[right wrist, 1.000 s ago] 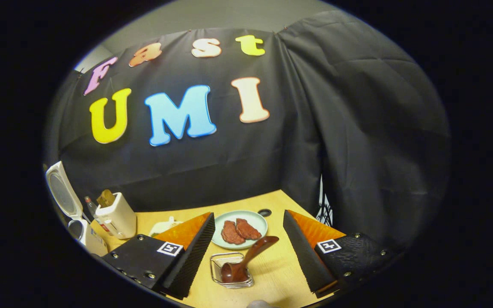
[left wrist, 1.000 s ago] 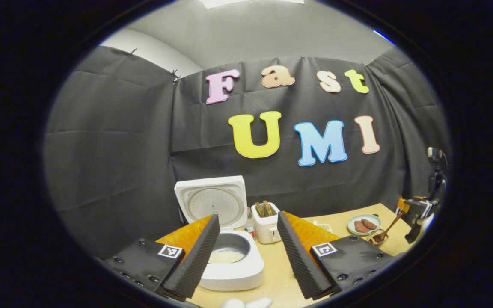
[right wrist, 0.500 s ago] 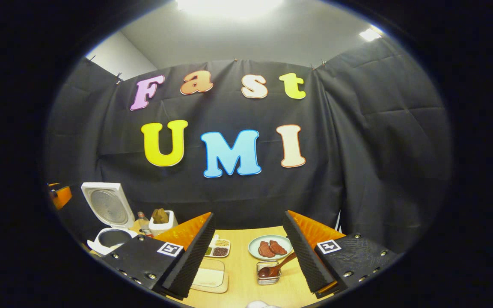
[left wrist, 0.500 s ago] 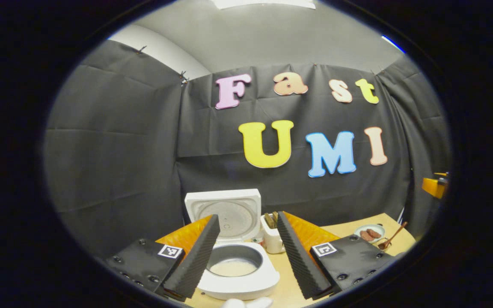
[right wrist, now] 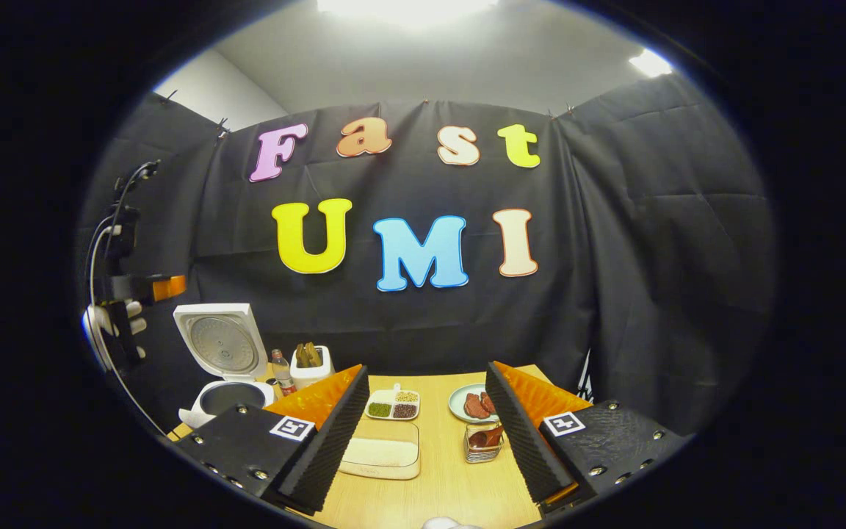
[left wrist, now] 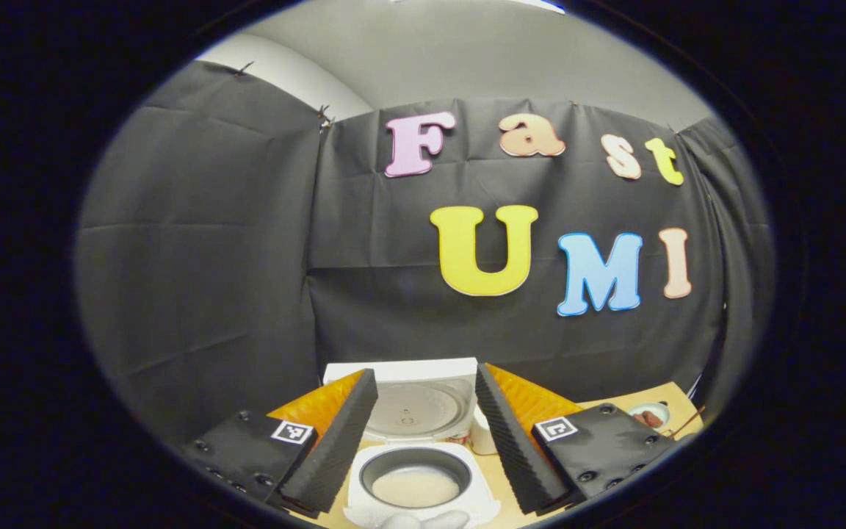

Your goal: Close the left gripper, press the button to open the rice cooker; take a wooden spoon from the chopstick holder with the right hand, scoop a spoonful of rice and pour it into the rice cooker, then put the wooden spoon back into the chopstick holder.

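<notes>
Open white rice cooker [left wrist: 423,470], wooden spoon [right wrist: 483,438] back in its holder [right wrist: 482,445].
Lid upright, white rice in the dark inner pot; spoon standing in the clear chopstick holder on the table, near the front.

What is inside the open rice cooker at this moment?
The rice cooker stands with its lid up. Its dark inner pot holds a shallow layer of white rice over the bottom. The pot's nearest edge is hidden by something white at the picture's bottom.
</notes>
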Motion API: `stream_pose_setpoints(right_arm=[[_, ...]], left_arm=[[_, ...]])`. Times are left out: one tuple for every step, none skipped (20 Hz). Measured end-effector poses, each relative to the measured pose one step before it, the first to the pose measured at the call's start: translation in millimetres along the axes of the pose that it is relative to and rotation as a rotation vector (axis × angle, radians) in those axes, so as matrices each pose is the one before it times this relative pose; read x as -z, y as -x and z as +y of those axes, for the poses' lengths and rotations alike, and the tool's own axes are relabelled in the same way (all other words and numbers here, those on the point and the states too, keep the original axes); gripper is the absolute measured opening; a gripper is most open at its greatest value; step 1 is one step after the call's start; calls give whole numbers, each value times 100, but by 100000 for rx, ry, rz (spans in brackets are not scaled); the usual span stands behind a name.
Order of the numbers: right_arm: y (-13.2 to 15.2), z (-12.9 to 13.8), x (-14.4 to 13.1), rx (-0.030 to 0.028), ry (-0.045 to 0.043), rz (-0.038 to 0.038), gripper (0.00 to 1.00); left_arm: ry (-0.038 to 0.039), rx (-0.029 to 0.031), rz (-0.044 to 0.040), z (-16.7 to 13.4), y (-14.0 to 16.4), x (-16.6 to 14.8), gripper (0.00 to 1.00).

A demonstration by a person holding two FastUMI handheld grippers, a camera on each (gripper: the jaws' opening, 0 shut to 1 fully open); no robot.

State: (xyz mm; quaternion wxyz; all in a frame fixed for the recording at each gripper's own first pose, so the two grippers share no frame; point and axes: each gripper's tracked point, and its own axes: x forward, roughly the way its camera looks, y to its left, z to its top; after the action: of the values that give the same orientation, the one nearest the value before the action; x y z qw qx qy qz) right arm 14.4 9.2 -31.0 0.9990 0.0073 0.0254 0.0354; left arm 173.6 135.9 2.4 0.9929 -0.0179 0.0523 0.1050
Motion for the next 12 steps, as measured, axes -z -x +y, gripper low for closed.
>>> stream_pose_setpoints(right_arm=[[-81, 79, -15, 231, 573, 284, 98], [-79, 84, 150, 120, -52, 666, 98], [-124, 24, -43, -83, -75, 180, 100], [-84, -38, 91, 572, 338, 258, 98], [-63, -106, 96, 306, 541, 636, 98], [-182, -20, -25, 130, 414, 265, 98], [-247, 92, 217, 30, 139, 581, 98], [-219, 42, 76, 49, 208, 339, 98], [-135, 51, 153, -62, 125, 712, 98], [-212, 146, 232, -389, -78, 749, 98], [-294, 175, 332, -252, 357, 1028, 98], [-101, 259, 382, -534, 217, 1169, 98]], left_arm=[[1515, -1160, 2527, 508, -2047, -309, 95], [1505, -1366, 2223, 456, -2001, -234, 94], [578, -886, 1271, 363, -1965, -403, 94], [-647, -1917, 1087, 393, -1538, -122, 93], [-1015, 389, -439, -130, -1461, -427, 93], [-2739, -1697, -148, 101, -1254, -130, 93], [-817, 292, 36, -140, -1176, -181, 93], [-1648, -424, 784, -366, -920, -82, 93], [-922, 540, 250, -338, -1001, -152, 93], [-587, -121, 907, 30, -930, 482, 93], [153, 237, 2424, -185, -828, 474, 93], [663, 1133, 1348, -562, -918, 244, 93]])
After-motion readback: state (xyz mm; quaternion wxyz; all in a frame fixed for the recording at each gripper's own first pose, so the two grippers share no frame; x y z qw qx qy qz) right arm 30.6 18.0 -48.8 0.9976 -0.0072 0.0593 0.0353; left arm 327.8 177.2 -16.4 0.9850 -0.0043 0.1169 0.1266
